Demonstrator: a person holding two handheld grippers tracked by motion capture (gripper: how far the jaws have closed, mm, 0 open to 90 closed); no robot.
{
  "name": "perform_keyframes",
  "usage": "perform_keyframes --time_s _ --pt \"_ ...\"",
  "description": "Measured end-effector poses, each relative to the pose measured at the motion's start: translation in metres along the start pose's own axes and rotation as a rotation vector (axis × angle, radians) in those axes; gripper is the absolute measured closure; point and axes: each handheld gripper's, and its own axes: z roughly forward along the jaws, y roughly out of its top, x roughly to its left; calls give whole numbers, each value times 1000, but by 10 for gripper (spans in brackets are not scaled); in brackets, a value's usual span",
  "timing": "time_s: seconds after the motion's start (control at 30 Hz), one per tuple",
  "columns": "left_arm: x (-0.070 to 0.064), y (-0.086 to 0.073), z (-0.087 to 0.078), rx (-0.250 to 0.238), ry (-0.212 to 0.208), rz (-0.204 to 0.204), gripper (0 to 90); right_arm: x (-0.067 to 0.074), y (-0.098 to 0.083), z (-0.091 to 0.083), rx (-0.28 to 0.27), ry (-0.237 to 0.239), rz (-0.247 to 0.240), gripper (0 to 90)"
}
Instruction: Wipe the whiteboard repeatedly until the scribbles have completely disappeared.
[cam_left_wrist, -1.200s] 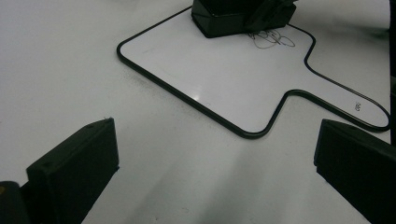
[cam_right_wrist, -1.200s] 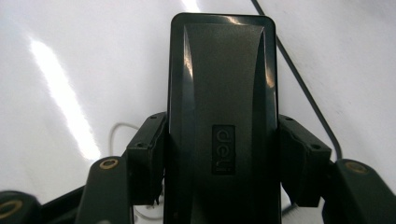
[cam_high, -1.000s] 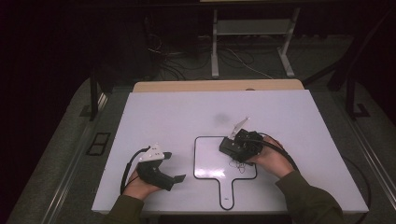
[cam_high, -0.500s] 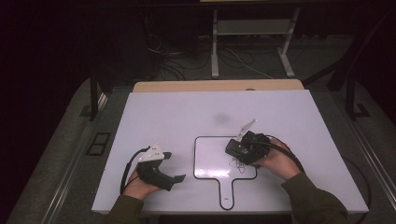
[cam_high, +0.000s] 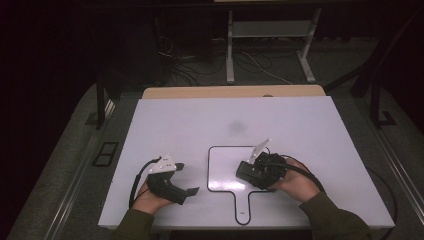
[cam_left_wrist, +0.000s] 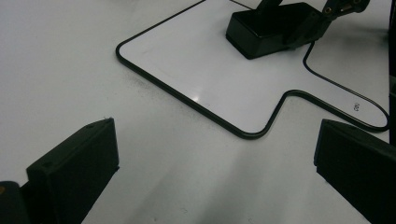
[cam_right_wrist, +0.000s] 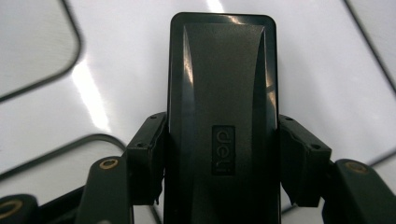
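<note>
The black box (cam_right_wrist: 222, 116) runs off the right gripper view's bottom edge. Its raised lettering (cam_right_wrist: 223, 149) is too blurred to read surely.

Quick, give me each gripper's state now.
Left gripper: open, empty.
Right gripper: closed on the black box.

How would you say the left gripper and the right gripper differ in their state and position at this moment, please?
The left gripper has its jaws spread wide with nothing between them, while the right gripper is clamped on a black rectangular block.
The left gripper rests on the bare white table outside the black outline, while the right gripper holds its block over the outlined area.
Both are black and hand-held.
</note>
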Motion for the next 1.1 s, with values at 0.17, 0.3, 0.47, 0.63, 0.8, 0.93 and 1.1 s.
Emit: perform_keyframes --time_s 0.17,0.3,0.47,0.63,0.8,0.93,1.1 --pt "0 0 -1 -3 1 -1 0 -6 0 0 -3 8 16 388" --pt "1 0 -1 -2 0 1 0 -19 -4 -1 0 -22 51 388" --pt "1 0 -1 -3 2 -3 0 -25 -8 -2 3 -38 76 388" --pt "1 0 -1 -3 0 -2 0 -13 -13 -6 16 -21 34 388" --pt "0 0 0 -1 1 0 0 -2 -14 -7 15 1 19 388" --pt "0 1 0 -2 2 0 0 1 -14 -7 12 23 2 388" --pt "0 0 0 -4 1 -2 0 -11 -15 -7 18 -22 37 389"
